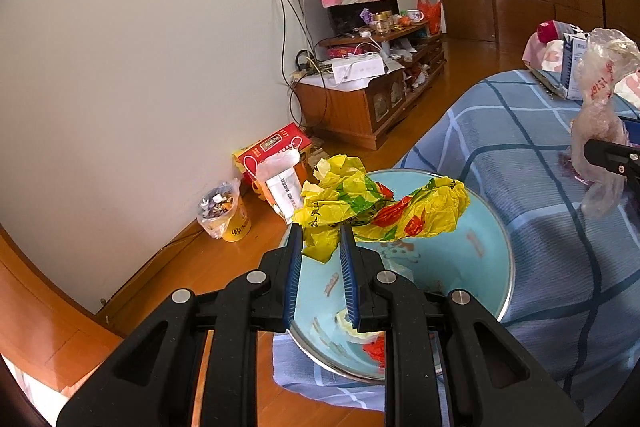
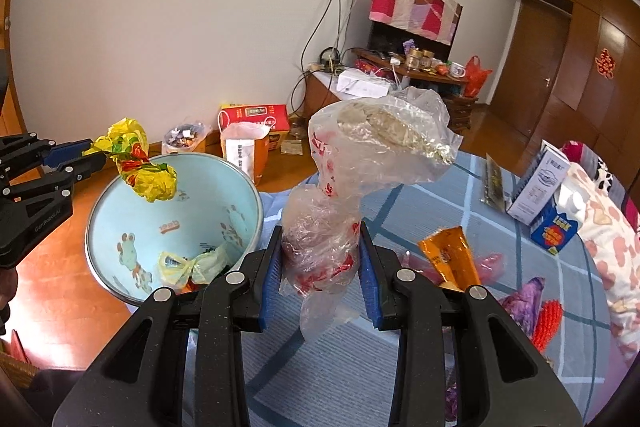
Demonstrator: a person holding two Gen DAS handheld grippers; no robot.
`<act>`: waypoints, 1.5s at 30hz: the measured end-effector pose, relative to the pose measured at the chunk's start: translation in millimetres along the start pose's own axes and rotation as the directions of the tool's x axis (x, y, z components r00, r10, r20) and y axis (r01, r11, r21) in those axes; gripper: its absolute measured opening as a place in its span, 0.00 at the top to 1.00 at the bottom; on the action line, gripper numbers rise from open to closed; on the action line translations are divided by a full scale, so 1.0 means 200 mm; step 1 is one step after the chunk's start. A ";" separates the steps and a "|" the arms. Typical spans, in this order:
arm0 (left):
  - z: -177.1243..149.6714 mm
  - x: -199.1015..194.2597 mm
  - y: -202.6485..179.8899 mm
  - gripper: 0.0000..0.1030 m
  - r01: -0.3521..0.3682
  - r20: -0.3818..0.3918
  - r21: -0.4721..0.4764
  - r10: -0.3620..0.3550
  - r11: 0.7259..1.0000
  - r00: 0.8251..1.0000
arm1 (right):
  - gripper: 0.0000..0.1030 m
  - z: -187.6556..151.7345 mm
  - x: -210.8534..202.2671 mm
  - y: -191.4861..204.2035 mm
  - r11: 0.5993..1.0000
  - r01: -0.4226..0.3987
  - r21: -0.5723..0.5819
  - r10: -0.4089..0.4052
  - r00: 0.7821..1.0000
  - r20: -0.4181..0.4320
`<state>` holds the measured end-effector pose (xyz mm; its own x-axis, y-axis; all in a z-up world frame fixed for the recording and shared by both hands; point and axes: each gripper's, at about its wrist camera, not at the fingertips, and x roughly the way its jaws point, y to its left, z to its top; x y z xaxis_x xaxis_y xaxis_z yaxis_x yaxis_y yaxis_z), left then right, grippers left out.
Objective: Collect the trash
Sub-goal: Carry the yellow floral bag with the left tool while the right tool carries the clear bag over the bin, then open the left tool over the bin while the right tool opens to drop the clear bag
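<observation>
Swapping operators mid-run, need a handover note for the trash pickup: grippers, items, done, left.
Left gripper: shut on yellow wrapper, held over the blue bin.
Right gripper: shut on clear plastic bag, above the bed, beside the bin.
Done: some trash already lies in the bin; both pieces lifted.
Left: drop both in, then the orange packet and purple wrapper on the bed.
</observation>
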<state>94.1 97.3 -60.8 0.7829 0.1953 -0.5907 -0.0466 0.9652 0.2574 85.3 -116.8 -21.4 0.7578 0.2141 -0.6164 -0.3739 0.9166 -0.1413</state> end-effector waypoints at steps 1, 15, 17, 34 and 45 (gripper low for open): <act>0.00 0.00 0.00 0.82 -0.002 0.000 -0.002 0.002 1.000 1.000 | 0.66 0.01 0.00 0.00 1.000 -0.001 -0.001 0.001 1.000 0.000; -0.02 0.08 0.04 0.82 -0.057 -0.034 -0.007 0.057 0.998 0.998 | 0.66 0.06 0.05 0.05 1.000 -0.007 -0.024 0.007 1.000 -0.006; -0.03 0.09 0.06 0.82 -0.070 -0.036 -0.006 0.070 0.997 0.997 | 0.66 0.07 0.06 0.07 0.999 -0.013 -0.036 0.012 1.000 -0.009; -0.06 0.11 0.14 0.82 -0.102 -0.060 -0.027 0.101 0.994 0.993 | 0.66 0.12 0.16 0.25 0.992 -0.053 -0.116 0.048 0.998 -0.046; -0.06 0.11 0.15 0.81 -0.090 -0.064 -0.043 0.088 0.995 0.994 | 0.66 0.13 0.18 0.31 0.988 -0.073 -0.134 0.066 0.996 -0.051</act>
<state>103.2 132.5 -75.2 0.7347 0.2898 -0.6134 -0.1436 0.9501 0.2770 103.2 -42.4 -31.8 0.7029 0.2567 -0.6634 -0.4965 0.8449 -0.1991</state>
